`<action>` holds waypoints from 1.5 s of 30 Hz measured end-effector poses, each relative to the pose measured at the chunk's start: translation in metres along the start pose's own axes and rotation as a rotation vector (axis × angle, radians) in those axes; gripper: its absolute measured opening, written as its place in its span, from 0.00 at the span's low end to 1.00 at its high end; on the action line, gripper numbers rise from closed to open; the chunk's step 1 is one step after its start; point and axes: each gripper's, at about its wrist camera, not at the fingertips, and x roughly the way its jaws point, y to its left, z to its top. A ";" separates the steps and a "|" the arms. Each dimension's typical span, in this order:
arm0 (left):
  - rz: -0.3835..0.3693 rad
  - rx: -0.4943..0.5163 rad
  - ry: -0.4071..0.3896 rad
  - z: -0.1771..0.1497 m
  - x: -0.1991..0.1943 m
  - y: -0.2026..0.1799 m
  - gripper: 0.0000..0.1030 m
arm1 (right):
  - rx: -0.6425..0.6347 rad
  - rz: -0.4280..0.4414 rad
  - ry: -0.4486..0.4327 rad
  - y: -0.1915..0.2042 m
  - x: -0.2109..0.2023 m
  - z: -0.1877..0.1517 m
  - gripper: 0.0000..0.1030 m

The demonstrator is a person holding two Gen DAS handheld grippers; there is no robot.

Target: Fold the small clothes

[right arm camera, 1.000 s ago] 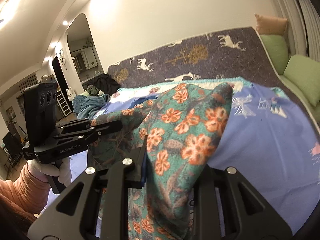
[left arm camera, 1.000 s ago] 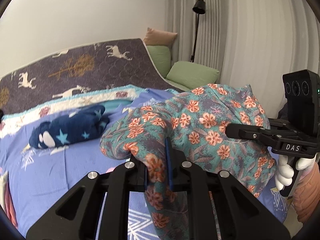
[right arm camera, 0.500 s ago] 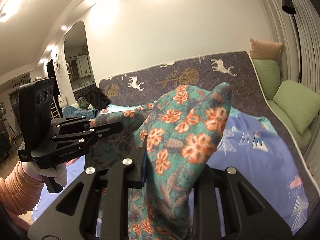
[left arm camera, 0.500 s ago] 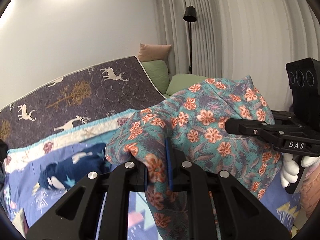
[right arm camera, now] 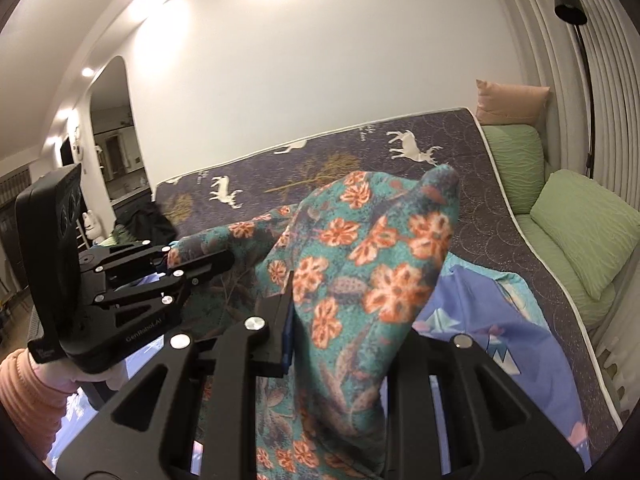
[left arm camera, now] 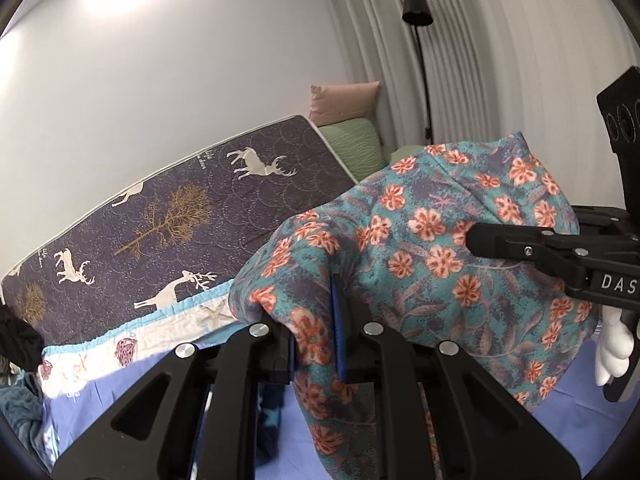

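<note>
Because the bed (right arm camera: 532,264) fills most of both views, it is taken first: one quilted dark cover with deer and trees (left arm camera: 168,216) is seen spread at its far side, and one blue patterned sheet (right arm camera: 516,320) is laid nearer. One black floor lamp (left arm camera: 418,12) is seen against the curtains, and three cushions are counted beyond the bed's corner, two green and one pink (right arm camera: 510,102). One garment only is in hand, the floral teal garment (left arm camera: 440,240), which is held up in the air above the sheet and stretched between the two grippers, with the rest of it hanging below them. The left gripper (left arm camera: 316,336) is closed narrowly on a bunched edge of the cloth, and the right gripper (right arm camera: 336,320) is likewise closed on another part of the same edge, the fabric being draped over its jaws. Each gripper is also seen from the other's camera, carried by a white-gloved hand (left arm camera: 612,356). The step in hand is judged to be the lifting and spreading of the garment before any fold is made. For the next move, the cloth would need to be kept taut between both grips and laid flat on the sheet, so that no crease is trapped underneath.
</note>
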 end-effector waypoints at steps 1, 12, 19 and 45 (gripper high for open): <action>0.008 -0.001 0.008 0.000 0.015 0.002 0.14 | 0.007 0.000 0.004 -0.005 0.008 0.002 0.21; 0.056 -0.143 0.407 -0.151 0.182 0.019 0.50 | 0.239 -0.368 0.422 -0.129 0.175 -0.092 0.36; -0.006 -0.230 0.420 -0.183 0.161 0.026 0.55 | 0.321 -0.268 0.428 -0.150 0.148 -0.173 0.36; -0.081 -0.250 0.121 -0.219 -0.125 -0.031 0.98 | 0.095 -0.230 0.190 0.052 -0.088 -0.189 0.86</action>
